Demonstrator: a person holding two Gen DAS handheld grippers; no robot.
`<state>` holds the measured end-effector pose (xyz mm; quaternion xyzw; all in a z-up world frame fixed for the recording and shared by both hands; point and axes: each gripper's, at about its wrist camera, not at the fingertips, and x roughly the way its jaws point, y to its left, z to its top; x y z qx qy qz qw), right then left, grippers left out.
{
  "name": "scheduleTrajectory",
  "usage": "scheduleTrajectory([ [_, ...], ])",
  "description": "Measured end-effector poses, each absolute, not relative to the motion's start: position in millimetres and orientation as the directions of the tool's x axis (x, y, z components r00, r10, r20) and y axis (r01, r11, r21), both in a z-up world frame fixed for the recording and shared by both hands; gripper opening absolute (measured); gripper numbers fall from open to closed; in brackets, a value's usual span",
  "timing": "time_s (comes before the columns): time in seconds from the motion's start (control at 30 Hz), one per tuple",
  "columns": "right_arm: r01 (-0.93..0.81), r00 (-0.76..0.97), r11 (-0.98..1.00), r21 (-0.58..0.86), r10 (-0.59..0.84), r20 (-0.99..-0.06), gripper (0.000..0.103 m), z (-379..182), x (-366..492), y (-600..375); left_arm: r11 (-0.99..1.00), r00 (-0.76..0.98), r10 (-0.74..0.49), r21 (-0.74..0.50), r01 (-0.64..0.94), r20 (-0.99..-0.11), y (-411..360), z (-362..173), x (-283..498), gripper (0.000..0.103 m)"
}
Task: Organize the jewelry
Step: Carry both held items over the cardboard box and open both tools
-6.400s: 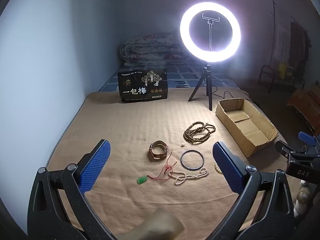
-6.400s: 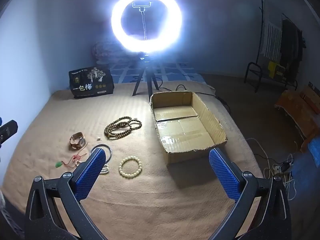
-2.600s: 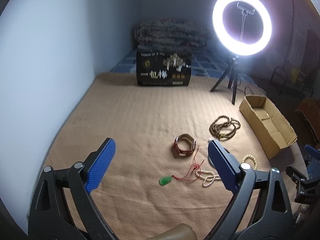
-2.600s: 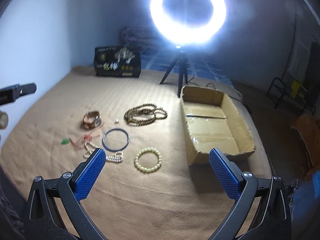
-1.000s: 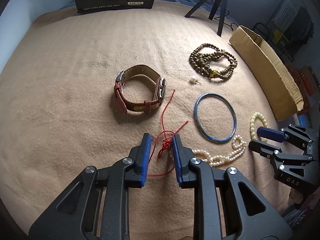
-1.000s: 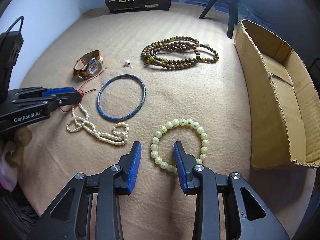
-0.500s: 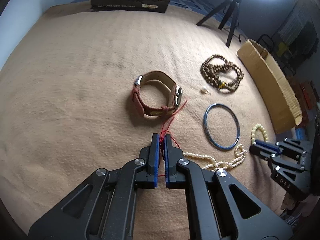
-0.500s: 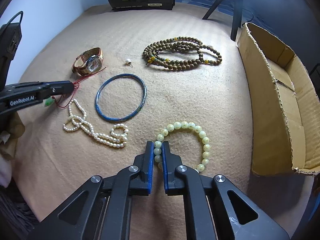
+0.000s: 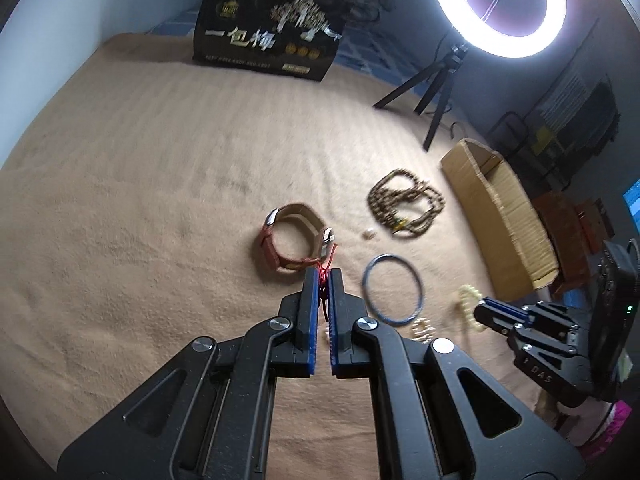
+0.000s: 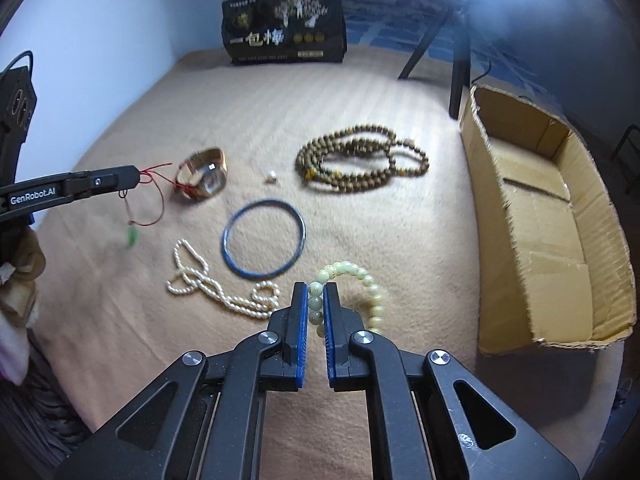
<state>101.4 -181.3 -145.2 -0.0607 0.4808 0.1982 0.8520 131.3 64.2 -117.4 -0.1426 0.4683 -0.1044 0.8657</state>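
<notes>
My left gripper [image 9: 323, 276] is shut on the red cord [image 10: 158, 184] of a necklace and holds it above the blanket; its green jade pendant [image 10: 131, 236] dangles below. My right gripper [image 10: 316, 292] is shut on a pale green bead bracelet [image 10: 360, 280] and lifts it off the blanket; the bracelet also shows in the left wrist view [image 9: 468, 294]. On the blanket lie a brown-strap watch [image 9: 294, 240], a blue bangle [image 10: 264, 244], a white pearl strand [image 10: 212, 284], dark wooden prayer beads [image 10: 360, 164] and a small pearl stud [image 10: 272, 177].
An open cardboard box [image 10: 540, 216] lies at the right on the tan blanket [image 9: 140, 200]. A black printed box [image 9: 268, 40] stands at the back. A ring light on a tripod [image 9: 496, 8] stands behind the cardboard box.
Both grippers have risen with their catch. The red cord and pendant have left the blanket, and the green bracelet hangs lifted from the right gripper's jaws.
</notes>
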Motion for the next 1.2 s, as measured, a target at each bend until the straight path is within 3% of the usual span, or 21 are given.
scheduleTrajectory([
  [0.5, -0.373, 0.541, 0.920, 0.118, 0.319, -0.778, 0.006, -104, 95, -199, 0.914, 0.588, -0.394, -0.371, 0.166, -0.707, 21, -67, 123, 0.002],
  [1.2, -0.186, 0.655, 0.975, 0.121, 0.215, -0.725, 0.006, -72, 126, -290, 0.848, 0.571, -0.528, -0.429, 0.311, -0.629, -90, -29, 153, 0.002],
])
